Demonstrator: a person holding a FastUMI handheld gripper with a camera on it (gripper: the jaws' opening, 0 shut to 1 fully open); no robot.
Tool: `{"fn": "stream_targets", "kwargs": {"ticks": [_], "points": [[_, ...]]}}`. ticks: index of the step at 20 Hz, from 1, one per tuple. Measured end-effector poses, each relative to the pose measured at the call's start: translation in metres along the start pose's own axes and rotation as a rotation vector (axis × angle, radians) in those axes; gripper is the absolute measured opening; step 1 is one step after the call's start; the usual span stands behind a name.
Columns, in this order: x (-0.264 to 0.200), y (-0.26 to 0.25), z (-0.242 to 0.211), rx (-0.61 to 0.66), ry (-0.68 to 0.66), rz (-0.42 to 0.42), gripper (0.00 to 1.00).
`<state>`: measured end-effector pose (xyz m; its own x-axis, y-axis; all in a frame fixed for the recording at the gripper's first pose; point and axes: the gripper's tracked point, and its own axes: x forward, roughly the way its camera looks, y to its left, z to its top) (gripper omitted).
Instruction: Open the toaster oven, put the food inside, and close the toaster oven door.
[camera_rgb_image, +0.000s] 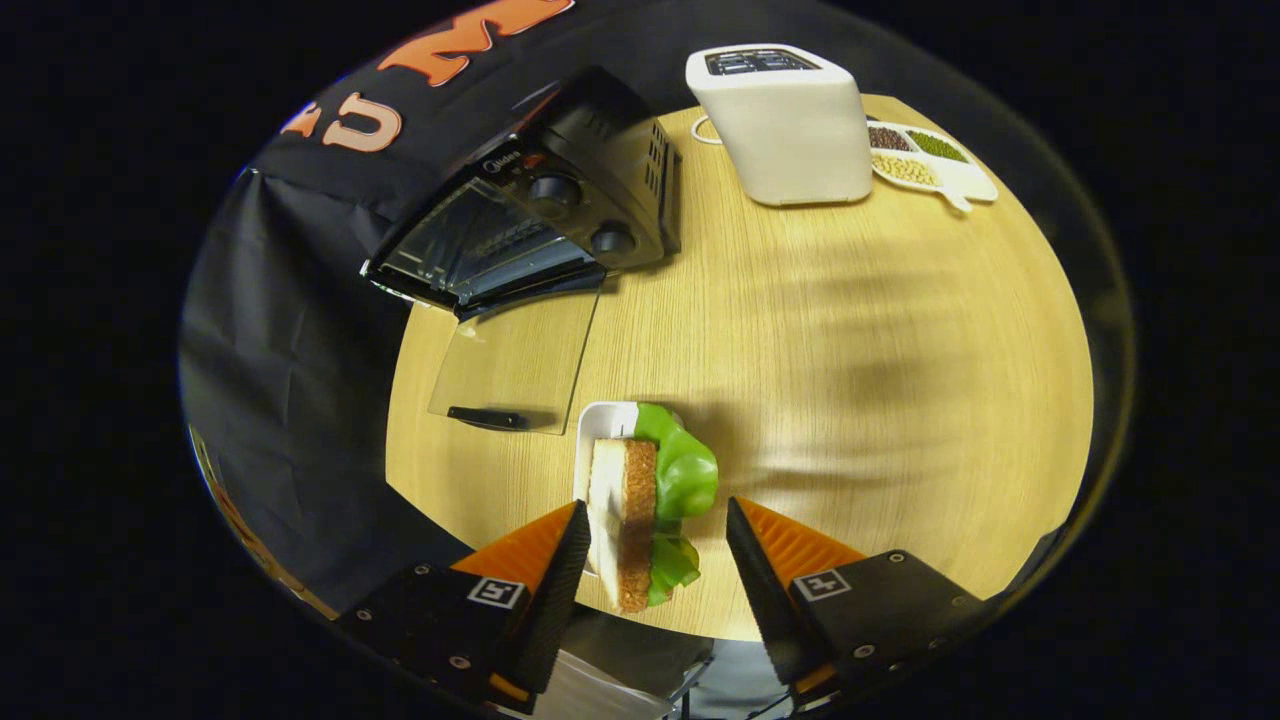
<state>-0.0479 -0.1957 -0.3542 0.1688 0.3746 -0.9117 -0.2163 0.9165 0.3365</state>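
A black toaster oven (560, 200) stands at the far left of the round wooden table, its glass door (515, 365) folded down flat with the dark handle nearest me. A sandwich (645, 510) of bread with green lettuce lies partly on a small white plate (598, 425), just this side of the open door. My gripper (657, 545) is open; the sandwich sits between the two fingers, close to the left one, with a clear gap to the right one.
A white pop-up toaster (785, 125) stands at the far side of the table (850, 380). Beside it to the right lies a white divided dish (935, 160) of beans. Black cloth hangs behind and left of the oven.
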Motion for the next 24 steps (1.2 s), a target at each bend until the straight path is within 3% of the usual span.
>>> {"fn": "stream_targets", "kwargs": {"ticks": [2, 3, 7, 9, 14, 20, 24], "points": [[0.006, 0.006, -0.004, 0.037, 0.032, 0.026, 0.68], [0.008, 0.007, -0.002, 0.056, 0.034, 0.034, 0.55], [-0.003, 0.014, -0.002, 0.051, 0.013, -0.007, 0.33], [-0.016, 0.02, 0.003, 0.028, -0.036, -0.043, 0.31], [-0.058, 0.05, 0.021, 0.058, -0.163, -0.021, 0.31], [-0.078, 0.116, 0.05, 0.192, -0.326, 0.133, 0.31], [-0.058, 0.16, 0.081, 0.333, -0.45, 0.261, 0.31]]}}
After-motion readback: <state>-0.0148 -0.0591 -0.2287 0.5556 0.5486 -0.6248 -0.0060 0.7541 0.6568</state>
